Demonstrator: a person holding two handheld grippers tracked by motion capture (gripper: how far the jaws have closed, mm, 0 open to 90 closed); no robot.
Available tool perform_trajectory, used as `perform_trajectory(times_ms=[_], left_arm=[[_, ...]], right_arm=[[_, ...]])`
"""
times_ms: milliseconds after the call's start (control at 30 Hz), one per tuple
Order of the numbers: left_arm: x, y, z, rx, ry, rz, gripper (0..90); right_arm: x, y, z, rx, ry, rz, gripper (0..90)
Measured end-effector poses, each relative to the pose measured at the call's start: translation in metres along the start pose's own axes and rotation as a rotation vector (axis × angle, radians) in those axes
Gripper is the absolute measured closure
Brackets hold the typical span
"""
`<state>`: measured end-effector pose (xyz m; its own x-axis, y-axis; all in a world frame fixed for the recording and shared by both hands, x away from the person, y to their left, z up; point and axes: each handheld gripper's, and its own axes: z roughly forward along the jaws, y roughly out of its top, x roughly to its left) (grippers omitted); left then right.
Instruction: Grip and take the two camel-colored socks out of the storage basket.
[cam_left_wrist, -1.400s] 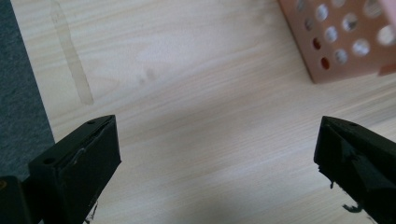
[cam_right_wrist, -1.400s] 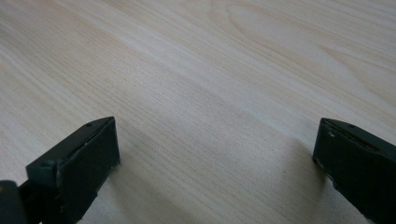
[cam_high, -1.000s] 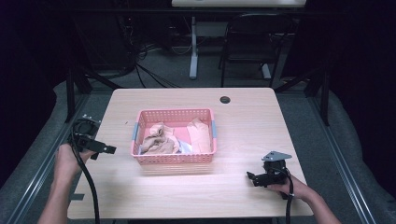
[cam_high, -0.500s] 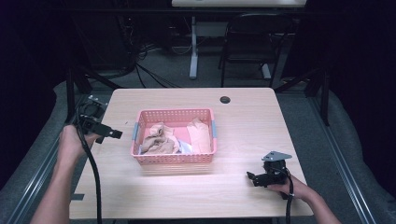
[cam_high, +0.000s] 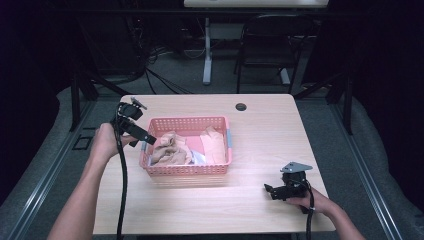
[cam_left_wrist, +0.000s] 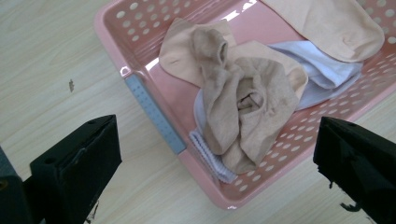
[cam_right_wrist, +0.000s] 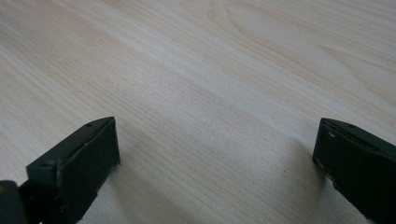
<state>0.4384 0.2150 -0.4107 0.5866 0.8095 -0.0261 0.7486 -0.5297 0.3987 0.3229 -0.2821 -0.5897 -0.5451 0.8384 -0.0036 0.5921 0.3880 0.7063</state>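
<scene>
A pink perforated basket (cam_high: 185, 170) sits mid-table holding beige socks (cam_high: 167, 150), a peach cloth (cam_high: 214, 145) and a bit of white fabric. My left gripper (cam_high: 148, 138) hovers open over the basket's left rim. In the left gripper view the crumpled beige sock (cam_left_wrist: 243, 100) lies between the wide-apart jaws, with the basket rim (cam_left_wrist: 149, 112) and a white ribbed sock (cam_left_wrist: 210, 158) beneath it. My right gripper (cam_high: 270, 190) rests low over the table near the front right, open, with bare wood (cam_right_wrist: 210, 93) between its jaws.
A small black grommet hole (cam_high: 241, 106) is in the table's far edge. A black chair (cam_high: 265, 50) and a white table leg (cam_high: 207, 50) stand behind the table. Metal rails run along the floor at both sides.
My left gripper has moved forward and to the right, from beside the table's left edge to above the basket's left rim. The right gripper has stayed put.
</scene>
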Motion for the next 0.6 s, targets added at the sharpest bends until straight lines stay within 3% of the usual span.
perform_trajectory(times_ms=[267,367,467,600], left_arm=[[-0.013,0.018,0.022,0.059,-0.025,0.043,6.2],[-0.014,0.02,0.028,0.061,-0.032,0.041,6.7],[-0.015,0.024,0.038,0.09,-0.057,0.045,10.7],[-0.013,0.026,0.054,0.129,-0.06,0.038,17.0]], right_arm=[[0.0,0.0,0.0,-0.001,0.001,-0.002,0.0],[0.0,0.0,0.0,0.002,0.0,-0.001,0.0],[0.0,0.0,0.0,0.0,0.001,-0.002,0.0],[0.0,0.0,0.0,-0.001,0.002,-0.003,0.0]])
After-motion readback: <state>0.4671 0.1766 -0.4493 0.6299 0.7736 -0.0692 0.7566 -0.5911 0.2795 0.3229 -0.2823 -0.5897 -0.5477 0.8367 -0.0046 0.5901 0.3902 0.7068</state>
